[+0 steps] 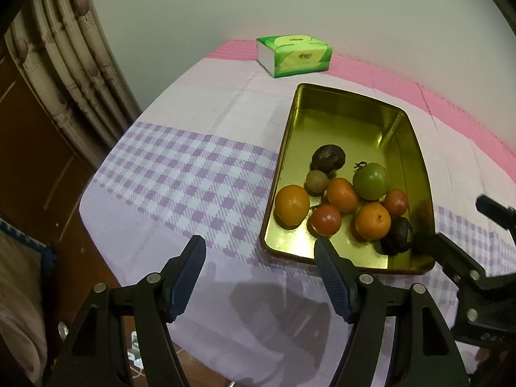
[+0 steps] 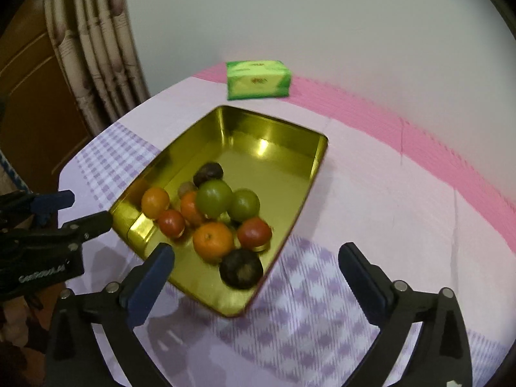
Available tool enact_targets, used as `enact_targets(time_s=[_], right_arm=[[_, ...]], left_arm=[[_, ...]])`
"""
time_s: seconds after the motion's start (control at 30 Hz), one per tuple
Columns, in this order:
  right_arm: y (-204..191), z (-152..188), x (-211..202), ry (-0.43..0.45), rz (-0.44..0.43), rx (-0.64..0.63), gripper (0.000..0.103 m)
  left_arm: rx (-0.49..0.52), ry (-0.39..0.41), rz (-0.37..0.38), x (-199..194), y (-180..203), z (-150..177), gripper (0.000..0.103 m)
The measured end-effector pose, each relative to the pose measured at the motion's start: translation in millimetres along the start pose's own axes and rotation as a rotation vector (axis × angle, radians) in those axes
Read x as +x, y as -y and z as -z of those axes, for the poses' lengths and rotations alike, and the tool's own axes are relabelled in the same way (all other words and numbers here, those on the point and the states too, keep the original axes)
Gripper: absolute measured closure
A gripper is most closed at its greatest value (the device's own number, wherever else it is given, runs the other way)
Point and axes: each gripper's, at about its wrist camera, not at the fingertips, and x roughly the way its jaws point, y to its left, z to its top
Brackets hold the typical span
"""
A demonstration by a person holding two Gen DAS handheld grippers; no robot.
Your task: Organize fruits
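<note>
We see the fruits point(image 2: 213, 216) piled in the gold tray point(image 2: 274, 135) on the checked cloth point(image 1: 180, 174), tissue pack point(image 1: 294, 54) behind. Our left gripper point(image 1: 259, 277) & right gripper point(image 2: 256, 274) both spread, nothing btwn pads.

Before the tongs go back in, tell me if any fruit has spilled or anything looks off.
Nothing stands out. All the fruit sits bunched at the near end of the gold tin; none lies on the tablecloth. The tissue pack rests flat behind it.
</note>
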Motion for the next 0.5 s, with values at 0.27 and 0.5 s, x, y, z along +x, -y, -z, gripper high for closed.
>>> enact_targets(time_s=[0.27, 0.5], right_arm=[[-1, 16, 2, -0.052, -0.013, 0.031, 0.002], [-3, 19, 13, -0.104, -0.003, 0.036, 0.002]], left_arm=[[0.020, -0.004, -0.004, -2, 7, 5, 0.033], [0.041, -0.017, -0.005, 2, 12, 6, 0.033]])
